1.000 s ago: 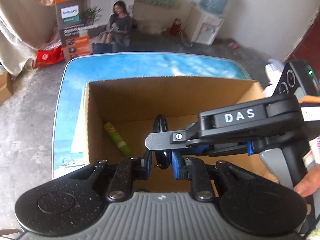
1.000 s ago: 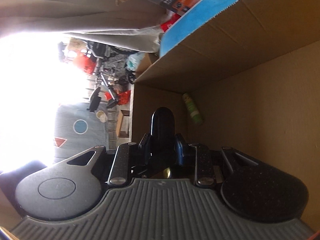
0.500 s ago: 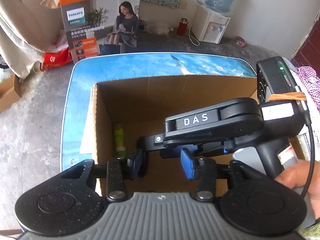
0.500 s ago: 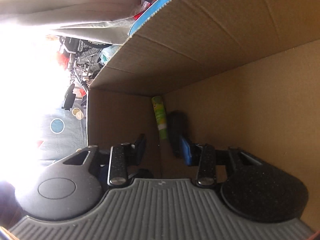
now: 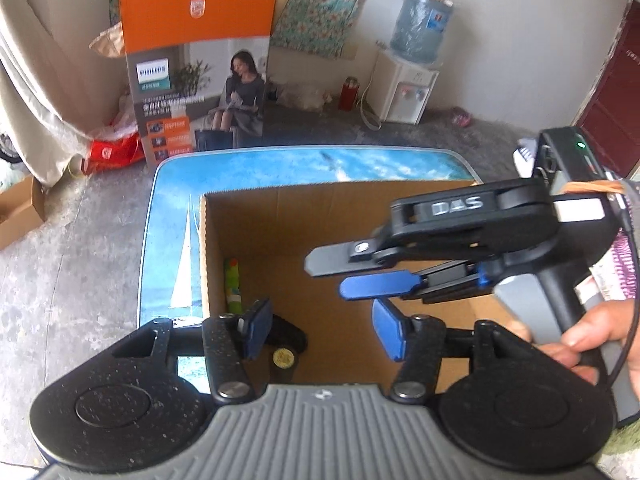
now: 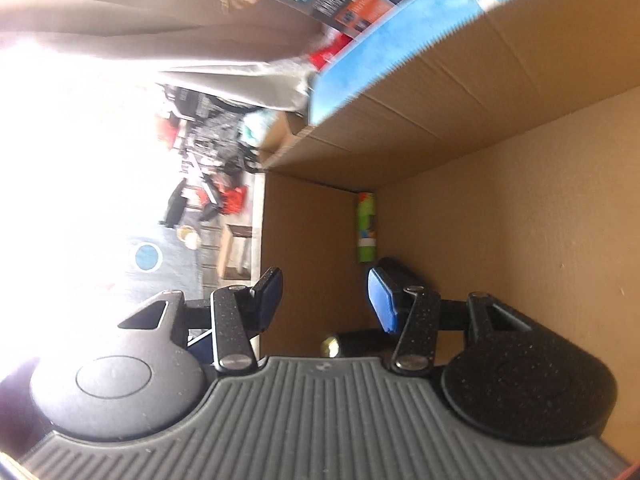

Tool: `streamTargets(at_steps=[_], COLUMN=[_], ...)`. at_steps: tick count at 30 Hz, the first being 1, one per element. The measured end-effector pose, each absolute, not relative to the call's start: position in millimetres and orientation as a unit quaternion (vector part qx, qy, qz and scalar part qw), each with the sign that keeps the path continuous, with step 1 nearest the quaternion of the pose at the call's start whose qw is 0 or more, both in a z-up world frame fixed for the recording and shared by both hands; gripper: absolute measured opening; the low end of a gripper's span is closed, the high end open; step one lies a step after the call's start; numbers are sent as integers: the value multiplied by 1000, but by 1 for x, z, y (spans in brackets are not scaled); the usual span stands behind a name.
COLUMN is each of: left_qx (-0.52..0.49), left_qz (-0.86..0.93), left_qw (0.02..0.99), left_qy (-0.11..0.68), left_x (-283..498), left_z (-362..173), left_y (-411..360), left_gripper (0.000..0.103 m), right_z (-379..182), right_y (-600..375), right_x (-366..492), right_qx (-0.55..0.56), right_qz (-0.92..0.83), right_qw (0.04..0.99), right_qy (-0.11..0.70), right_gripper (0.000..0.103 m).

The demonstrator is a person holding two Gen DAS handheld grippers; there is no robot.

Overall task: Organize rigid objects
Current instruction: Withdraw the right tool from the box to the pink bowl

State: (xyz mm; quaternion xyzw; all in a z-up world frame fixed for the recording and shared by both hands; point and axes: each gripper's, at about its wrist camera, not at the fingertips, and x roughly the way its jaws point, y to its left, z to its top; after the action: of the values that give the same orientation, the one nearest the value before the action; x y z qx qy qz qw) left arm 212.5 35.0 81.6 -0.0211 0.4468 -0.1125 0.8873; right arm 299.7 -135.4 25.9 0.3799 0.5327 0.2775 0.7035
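Observation:
An open cardboard box stands on a blue table. Inside it a green tube lies along the left wall, also in the right wrist view. A black object with a brass end lies on the box floor near the tube; it shows partly in the right wrist view. My left gripper is open and empty above the box's near edge. My right gripper, seen from the side in the left wrist view, is open and empty over the box.
An orange Philips carton stands on the floor behind the table. A water dispenser is at the back wall. A small cardboard box lies on the floor at left. The concrete floor surrounds the table.
Both grippers held the black object a second ago, then opened. It now lies on the box floor. Both grippers have pulled back and up from the box.

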Motion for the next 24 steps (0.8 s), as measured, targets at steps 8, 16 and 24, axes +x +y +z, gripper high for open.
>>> streamTargets(at_steps=[8, 16, 24], left_qx=[-41, -34, -26], left_qz=[-142, -138, -153], left_qw=[907, 908, 890], left_qy=[393, 394, 430], left_x=[142, 86, 57], left_z=[109, 92, 50], left_y=[41, 33, 10], left_gripper=[64, 66, 68], right_z=[73, 63, 30], right_y=[-190, -223, -223], right_x=[216, 121, 74], right_qx=[439, 434, 376], right_qz=[329, 329, 295], right_qw=[719, 750, 789], right_qy=[425, 374, 387], right_gripper=[48, 51, 52])
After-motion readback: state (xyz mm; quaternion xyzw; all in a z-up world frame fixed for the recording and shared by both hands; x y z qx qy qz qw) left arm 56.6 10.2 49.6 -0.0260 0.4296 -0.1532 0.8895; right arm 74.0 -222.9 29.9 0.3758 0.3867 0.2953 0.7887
